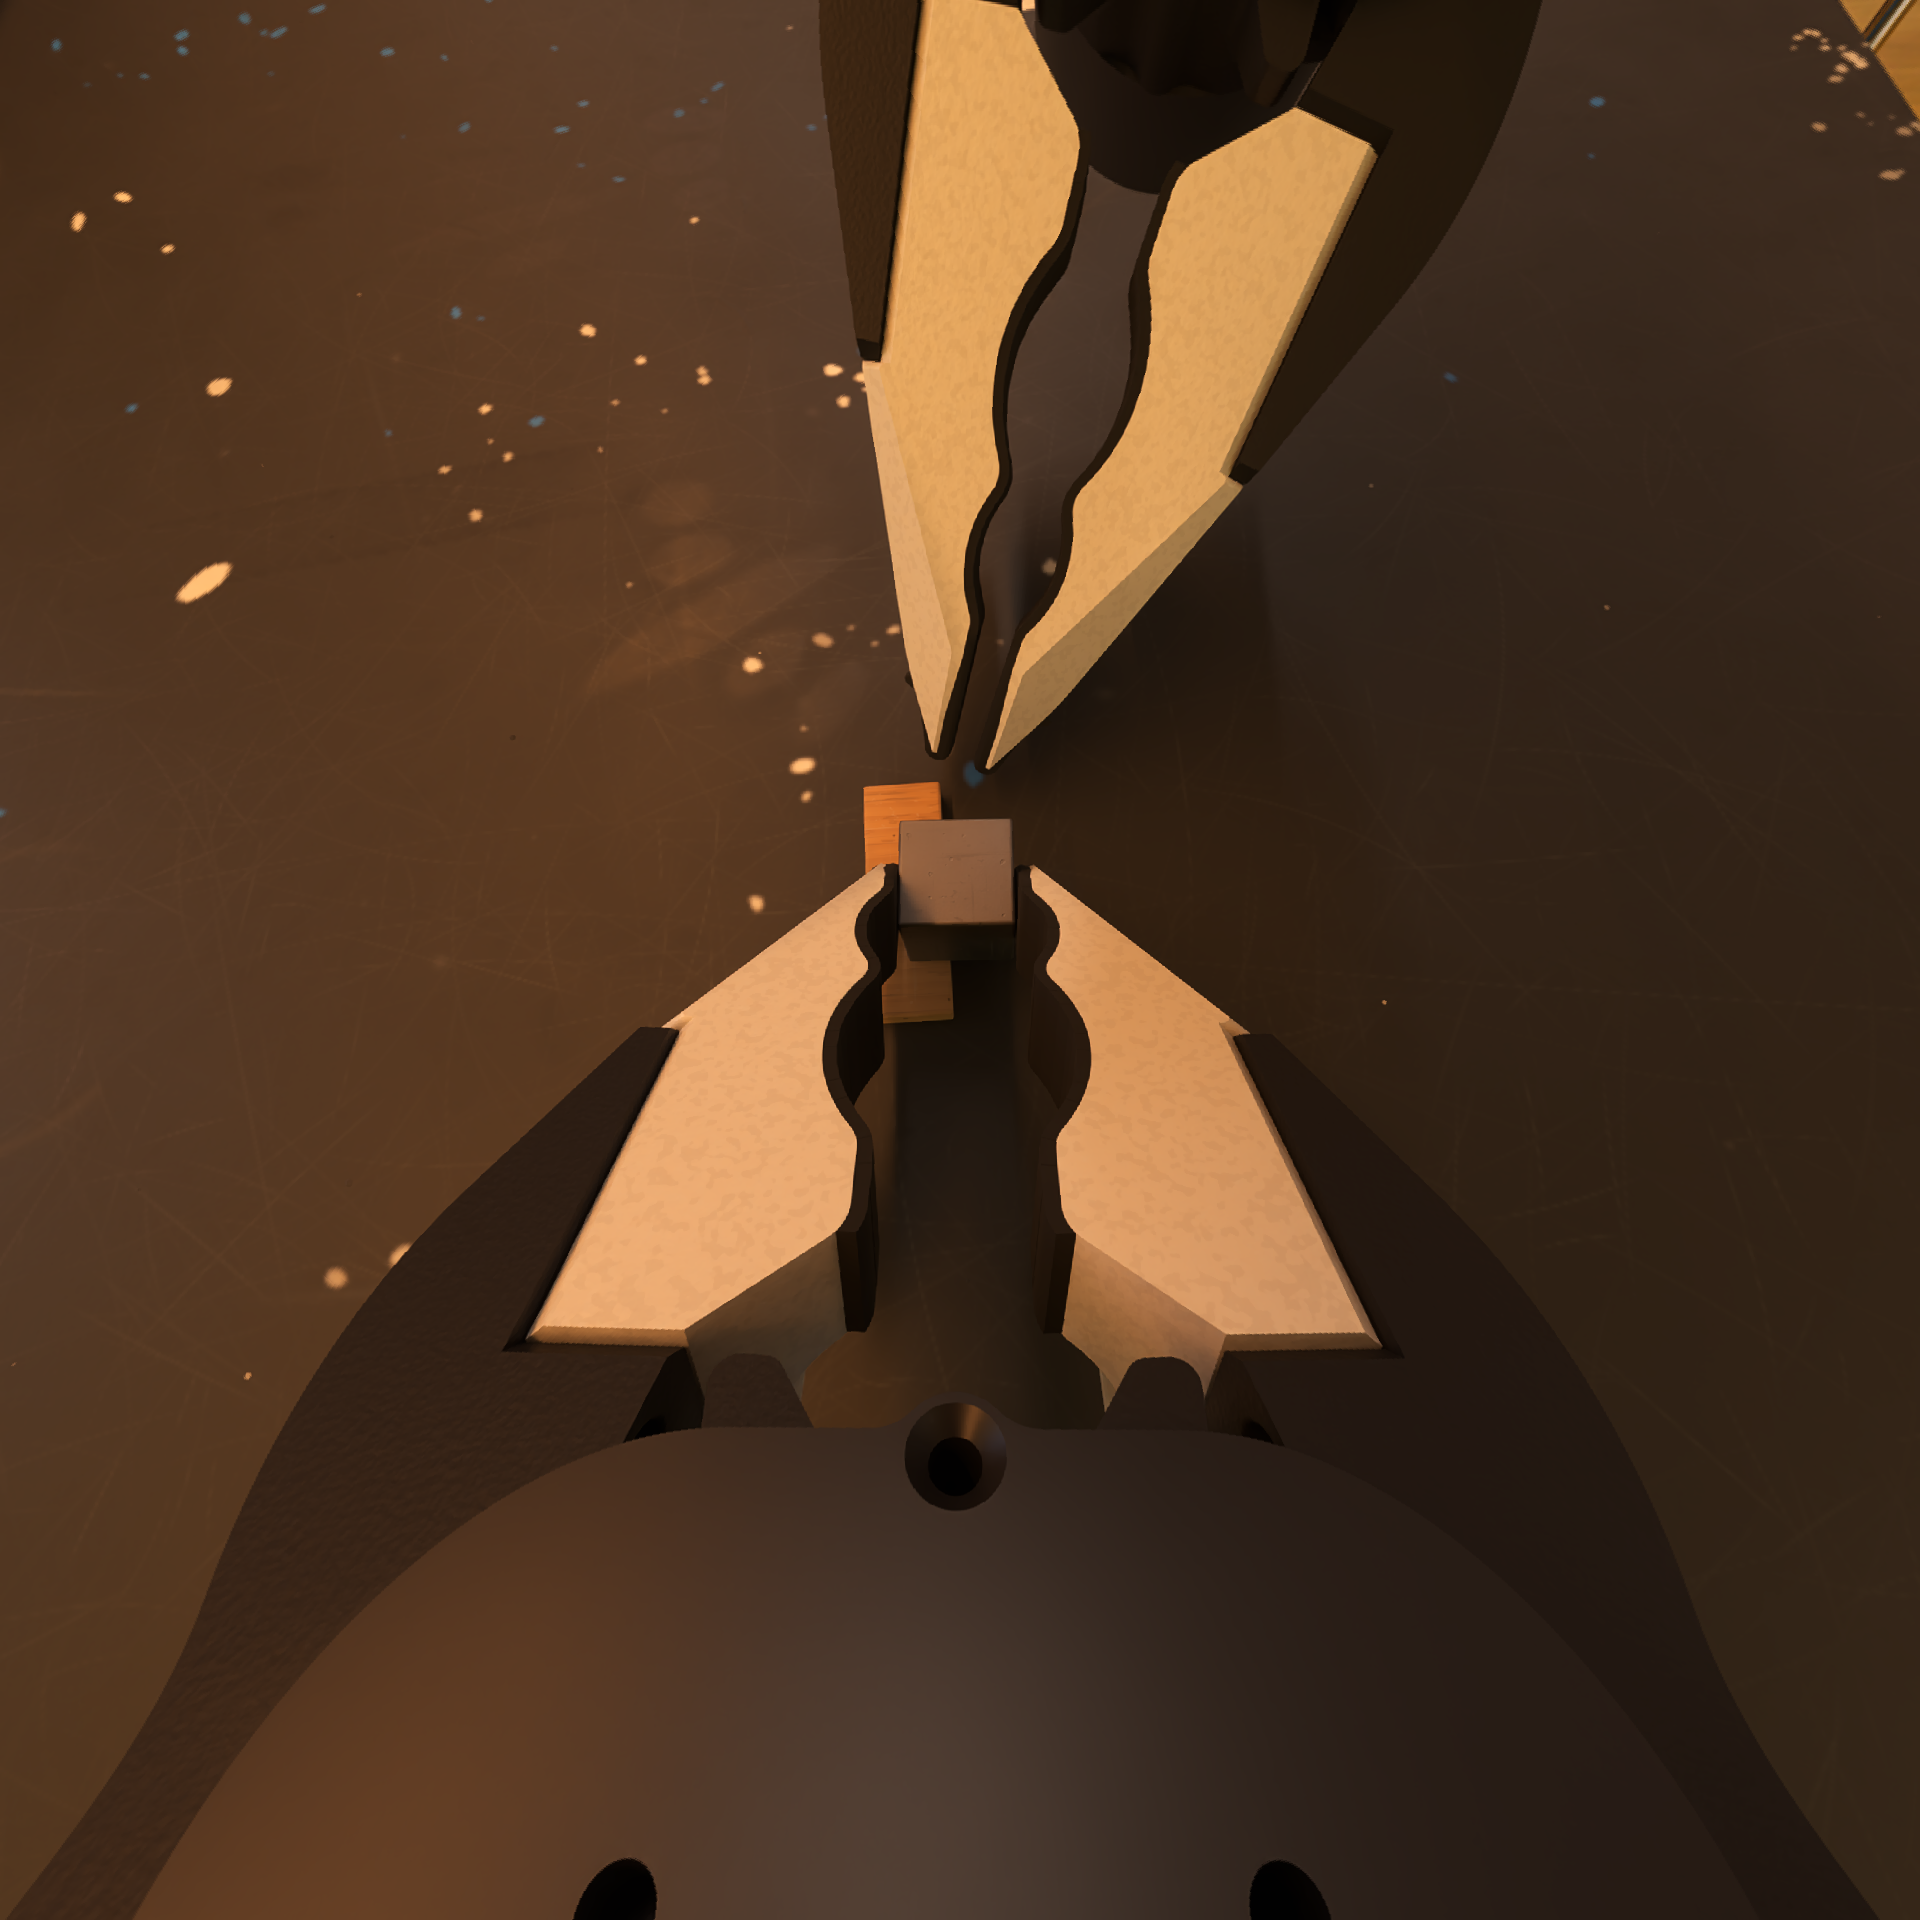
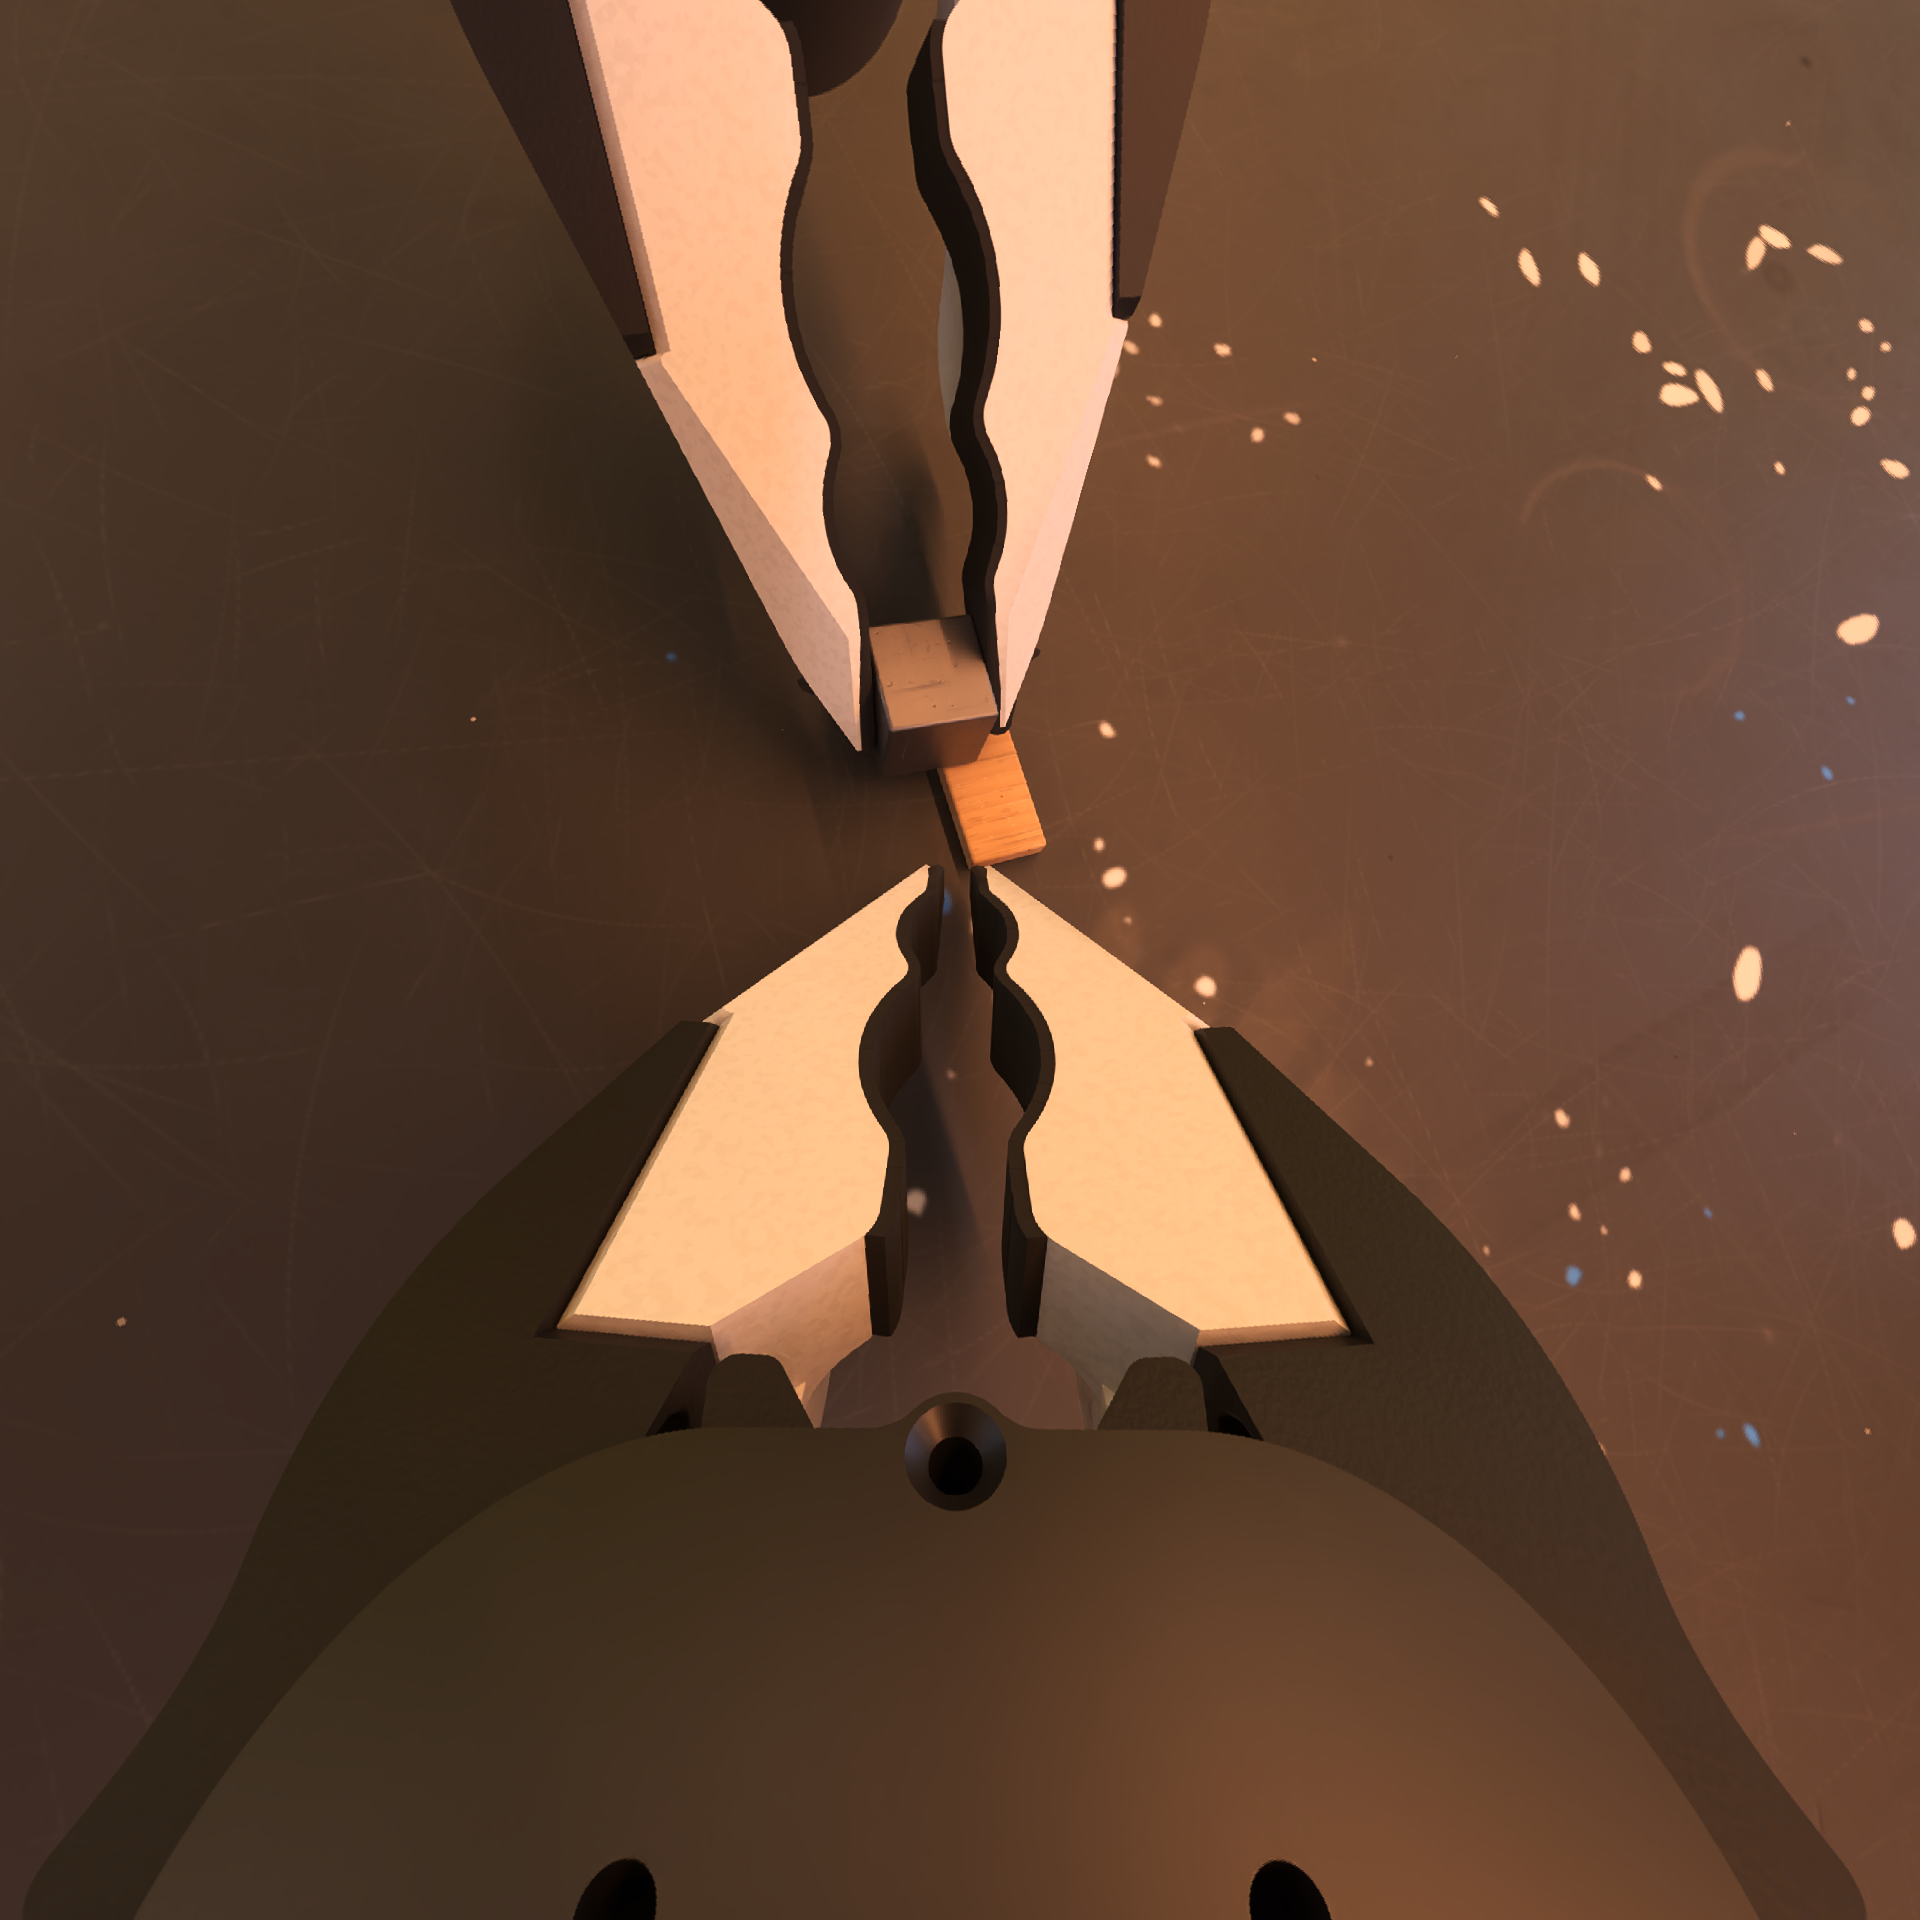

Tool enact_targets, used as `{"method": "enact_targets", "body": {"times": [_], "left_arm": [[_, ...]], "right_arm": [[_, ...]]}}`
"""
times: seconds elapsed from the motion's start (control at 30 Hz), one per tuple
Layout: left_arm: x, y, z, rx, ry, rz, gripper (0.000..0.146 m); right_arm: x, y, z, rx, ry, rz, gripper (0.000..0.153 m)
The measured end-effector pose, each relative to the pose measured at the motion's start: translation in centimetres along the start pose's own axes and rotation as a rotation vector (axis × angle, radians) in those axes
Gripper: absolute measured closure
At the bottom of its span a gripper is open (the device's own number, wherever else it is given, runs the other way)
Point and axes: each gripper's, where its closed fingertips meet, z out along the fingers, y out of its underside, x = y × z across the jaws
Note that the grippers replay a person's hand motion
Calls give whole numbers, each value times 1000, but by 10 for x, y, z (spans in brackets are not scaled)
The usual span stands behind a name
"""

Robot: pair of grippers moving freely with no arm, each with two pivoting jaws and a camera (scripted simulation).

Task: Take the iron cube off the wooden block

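Your left tongs [image 1: 956, 873] clamp the iron cube [image 1: 954, 868] above the wooden block [image 1: 902, 821], apparently lifted clear; your right tongs [image 2: 956, 871], nearly closed and empty, hover just beside, so only setting the cube down remains.

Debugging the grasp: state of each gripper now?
Left gripper: closed on the iron cube.
Right gripper: closed, holding nothing, tips near the wooden block.
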Motion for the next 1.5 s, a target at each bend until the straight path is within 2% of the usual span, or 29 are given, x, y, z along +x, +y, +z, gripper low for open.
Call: {"method": "enact_targets", "body": {"times": [1.17,1.5], "left_arm": [[1,0,1,0,4,7,124],[-2,-13,-11,107,73,-153,124]], "right_arm": [[0,-1,-2,52,-8,-40,148],[2,-6,-5,136,-33,12,149]]}}
